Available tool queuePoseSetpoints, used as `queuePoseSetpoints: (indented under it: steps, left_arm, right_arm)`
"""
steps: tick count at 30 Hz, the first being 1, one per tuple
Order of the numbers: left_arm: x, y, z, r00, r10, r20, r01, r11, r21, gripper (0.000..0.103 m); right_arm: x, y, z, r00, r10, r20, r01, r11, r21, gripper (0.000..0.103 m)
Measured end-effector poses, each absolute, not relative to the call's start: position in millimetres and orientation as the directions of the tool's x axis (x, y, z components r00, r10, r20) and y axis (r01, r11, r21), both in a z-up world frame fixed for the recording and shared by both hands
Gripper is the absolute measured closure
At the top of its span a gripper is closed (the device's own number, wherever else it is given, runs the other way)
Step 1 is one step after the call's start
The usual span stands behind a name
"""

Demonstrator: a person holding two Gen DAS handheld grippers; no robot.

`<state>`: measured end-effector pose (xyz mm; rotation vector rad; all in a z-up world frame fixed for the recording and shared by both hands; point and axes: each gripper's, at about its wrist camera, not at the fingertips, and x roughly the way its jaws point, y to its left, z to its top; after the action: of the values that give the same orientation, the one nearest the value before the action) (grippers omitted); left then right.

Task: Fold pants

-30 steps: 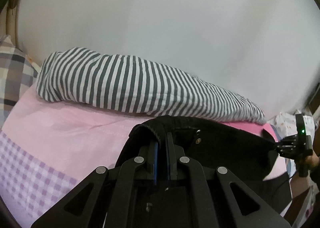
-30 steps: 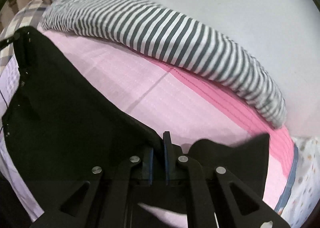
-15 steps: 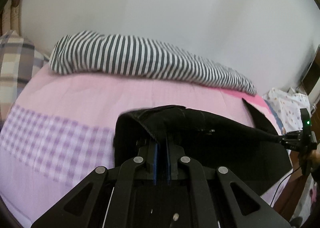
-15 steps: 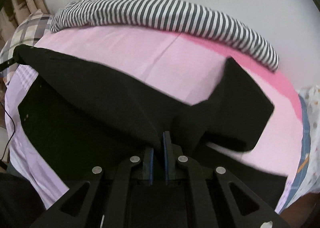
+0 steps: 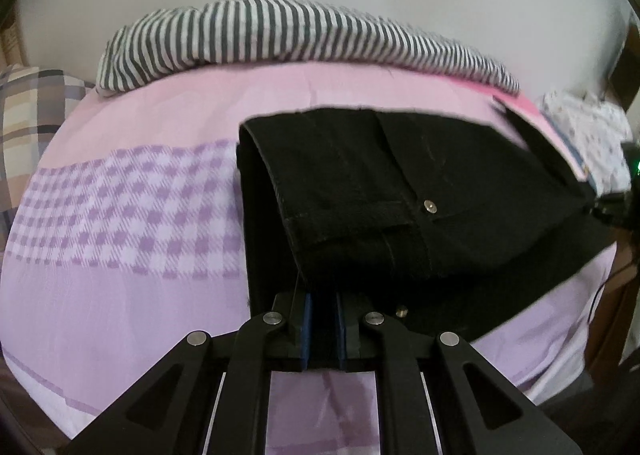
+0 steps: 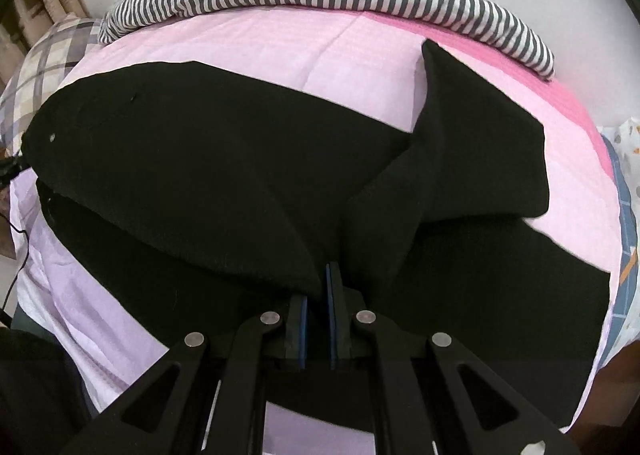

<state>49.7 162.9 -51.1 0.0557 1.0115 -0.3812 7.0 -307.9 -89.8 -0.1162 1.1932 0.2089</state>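
Black pants (image 5: 400,183) lie across a pink and purple bed, held stretched between my two grippers. My left gripper (image 5: 320,295) is shut on the waistband end, where a metal button (image 5: 430,206) shows. My right gripper (image 6: 316,287) is shut on a fold of the pants (image 6: 200,159) near the legs. One leg end (image 6: 480,135) lies doubled back on the sheet. The right gripper also shows in the left wrist view (image 5: 616,207) at the far right edge, holding the cloth.
A grey-and-white striped blanket roll (image 5: 280,35) lies along the back of the bed against the wall. A plaid pillow (image 5: 24,111) is at the left. A dotted cloth (image 5: 584,127) lies at the right end. The bed sheet (image 5: 120,215) is purple checked in the middle.
Both grippers have pulled back and lowered, still shut on the pants. The pants have come down from hanging in the air to lying spread on the bed.
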Motion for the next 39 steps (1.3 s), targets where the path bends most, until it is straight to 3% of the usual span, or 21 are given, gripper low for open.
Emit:
queuePoseSetpoints:
  steps: [9, 13, 15, 17, 19, 29, 39]
  left_arm:
    - [46, 156, -70, 0.412, -0.226, -0.882, 0.335, 0.938, -0.084, 0.09]
    - [47, 161, -67, 0.377, -0.234, -0.896, 0.308, 0.944, -0.117, 0.084]
    - [45, 165, -64, 0.367, -0.239, -0.899, 0.287, 0.948, -0.135, 0.078]
    - [42, 172, -61, 0.365, -0.231, -0.902, 0.254, 0.957, -0.142, 0.06]
    - [36, 181, -56, 0.375, -0.218, -0.901, 0.212, 0.966, -0.146, 0.051]
    - [22, 208, -42, 0.37, -0.497, -0.785, -0.043, 0.835, -0.549, 0.051]
    - [29, 202, -70, 0.365, -0.55, -0.751, -0.198, 0.742, -0.64, 0.051]
  right_arm:
    - [1, -300, -101, 0.362, 0.058, -0.931, -0.212, 0.977, -0.021, 0.091]
    - [-1, -297, -101, 0.369, 0.063, -0.927, -0.204, 0.979, -0.015, 0.082]
    - [-2, -296, -102, 0.37, 0.065, -0.927, -0.199, 0.98, -0.01, 0.078]
    - [-4, -294, -101, 0.377, 0.07, -0.923, -0.198, 0.98, -0.007, 0.072]
    - [-6, -292, -99, 0.388, 0.068, -0.919, -0.199, 0.98, -0.011, 0.068]
    - [-20, -292, -69, 0.472, 0.125, -0.873, -0.165, 0.985, 0.051, 0.054]
    - [-30, -295, -47, 0.547, 0.178, -0.818, -0.129, 0.983, 0.127, 0.05]
